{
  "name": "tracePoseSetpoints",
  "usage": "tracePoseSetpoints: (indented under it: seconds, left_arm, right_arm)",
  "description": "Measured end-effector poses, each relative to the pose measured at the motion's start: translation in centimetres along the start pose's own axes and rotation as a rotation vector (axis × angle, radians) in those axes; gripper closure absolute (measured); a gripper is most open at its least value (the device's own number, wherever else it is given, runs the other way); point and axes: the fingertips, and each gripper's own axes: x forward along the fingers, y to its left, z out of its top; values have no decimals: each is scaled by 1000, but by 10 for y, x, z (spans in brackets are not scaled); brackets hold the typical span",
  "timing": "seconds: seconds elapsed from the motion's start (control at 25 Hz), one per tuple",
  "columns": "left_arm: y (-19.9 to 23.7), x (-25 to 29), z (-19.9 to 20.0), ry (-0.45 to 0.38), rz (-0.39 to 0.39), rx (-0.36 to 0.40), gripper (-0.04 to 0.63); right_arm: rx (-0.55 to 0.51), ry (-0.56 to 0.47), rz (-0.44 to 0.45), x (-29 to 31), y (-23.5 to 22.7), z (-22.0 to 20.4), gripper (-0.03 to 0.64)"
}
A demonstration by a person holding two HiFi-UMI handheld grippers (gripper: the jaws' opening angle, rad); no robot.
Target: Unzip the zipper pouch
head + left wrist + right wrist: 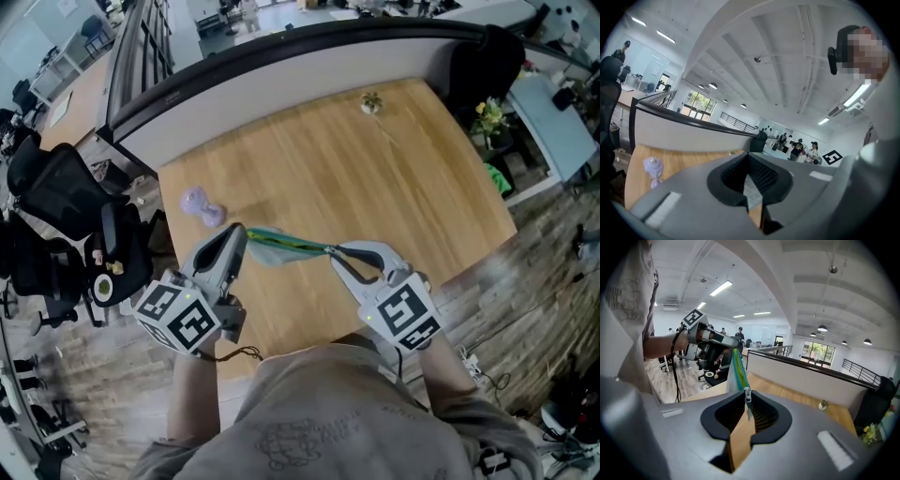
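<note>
We see the zipper pouch [281,246] stretched taut above the bench [375,178], near its front edge. The left tool [236,234] is clamped on the fabric end and the right tool [337,251] pinches the zipper pull [746,394]. We'd anchor the left and draw the pull straight along the teeth.

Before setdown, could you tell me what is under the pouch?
Wooden table shows under the pouch, held between the left gripper and right gripper; the strip it covers is hidden.

Office: swivel chair [58,192], wooden desk [375,178], strip lights [721,288].
</note>
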Motion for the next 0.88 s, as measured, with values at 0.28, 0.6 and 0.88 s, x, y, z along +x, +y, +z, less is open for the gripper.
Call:
tracePoseSetpoints:
  seconds: [0.28, 0.6, 0.88]
  left_arm:
    - [10, -9, 0, 7, 24, 12, 597]
    - [7, -11, 15, -50, 34, 15, 597]
    - [15, -21, 55, -136, 125, 155, 595]
  right_arm:
    - [65, 40, 19, 3, -4, -24, 568]
    - [201, -117, -99, -3, -31, -1, 561]
    - [328, -370, -64, -43, -49, 79, 563]
